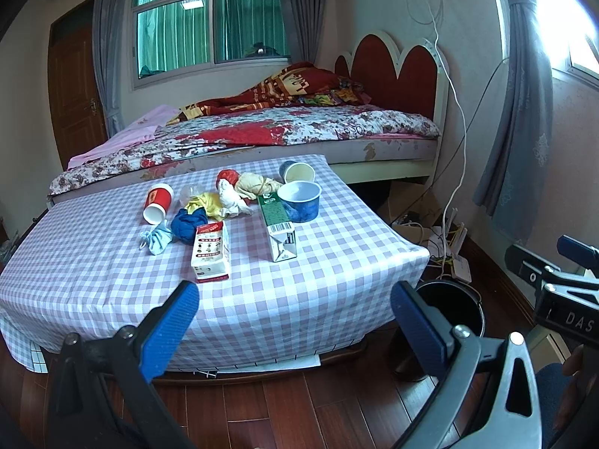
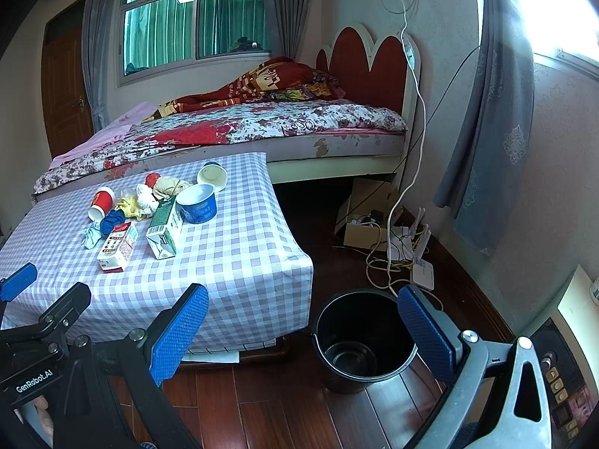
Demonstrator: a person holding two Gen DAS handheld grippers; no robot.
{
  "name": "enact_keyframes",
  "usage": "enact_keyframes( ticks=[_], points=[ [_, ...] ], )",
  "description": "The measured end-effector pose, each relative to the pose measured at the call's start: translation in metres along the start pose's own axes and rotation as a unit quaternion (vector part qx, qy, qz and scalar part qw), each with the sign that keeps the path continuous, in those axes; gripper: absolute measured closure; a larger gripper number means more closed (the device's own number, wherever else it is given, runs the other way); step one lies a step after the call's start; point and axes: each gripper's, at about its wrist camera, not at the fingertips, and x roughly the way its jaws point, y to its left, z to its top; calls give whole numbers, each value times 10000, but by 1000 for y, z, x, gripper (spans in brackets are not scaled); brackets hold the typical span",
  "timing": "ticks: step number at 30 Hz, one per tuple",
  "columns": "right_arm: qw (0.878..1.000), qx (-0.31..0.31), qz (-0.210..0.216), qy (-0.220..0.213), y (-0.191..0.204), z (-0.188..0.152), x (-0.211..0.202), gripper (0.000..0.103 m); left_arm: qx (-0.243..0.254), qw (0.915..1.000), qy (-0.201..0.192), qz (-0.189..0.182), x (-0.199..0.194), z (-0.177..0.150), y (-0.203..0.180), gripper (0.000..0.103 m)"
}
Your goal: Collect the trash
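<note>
I've both grippers — left (image 1: 295, 321), right (image 2: 303, 325) — spread wide and empty, short of the table (image 1: 93, 262) where the trash lies; I'd pinch the light, stiff red carton (image 1: 210, 254) across its sides — bin (image 2: 359, 340) waits below.

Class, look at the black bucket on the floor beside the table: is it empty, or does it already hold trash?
Empty. The right wrist view looks down into the black bucket and shows only its bare dark bottom, nothing inside.

Two cartons (image 1: 210, 256) (image 1: 278, 226), three cups (image 1: 157, 202) (image 1: 298, 172) (image 1: 300, 201), one black bucket (image 2: 361, 340), several crumpled wads (image 1: 232, 196).
</note>
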Motion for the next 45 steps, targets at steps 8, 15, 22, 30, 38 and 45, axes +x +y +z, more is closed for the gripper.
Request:
enact_keyframes(
  ticks=[8, 15, 22, 30, 38, 45],
  points=[
    [10000, -5, -25, -19, 1, -1, -1, 1, 2, 10000, 16, -20, -2, 1, -1, 1],
    [10000, -17, -32, -14, 1, -2, -4, 1, -5, 10000, 20, -32, -2, 1, 1, 1],
    [10000, -29, -43, -5, 2, -2, -3, 1, 0, 10000, 17, -27, -3, 1, 1, 1],
    [10000, -24, -36, 5, 2, -2, -3, 1, 0, 10000, 15, -33, -2, 1, 0, 1],
    [10000, -32, -39, 6, 3, -1, -2, 1, 14, 10000, 20, -26, -2, 1, 0, 1],
    [10000, -42, -44, 10, 4, -1, -2, 1, 5, 10000, 16, -26, -2, 1, 0, 1]
  ],
)
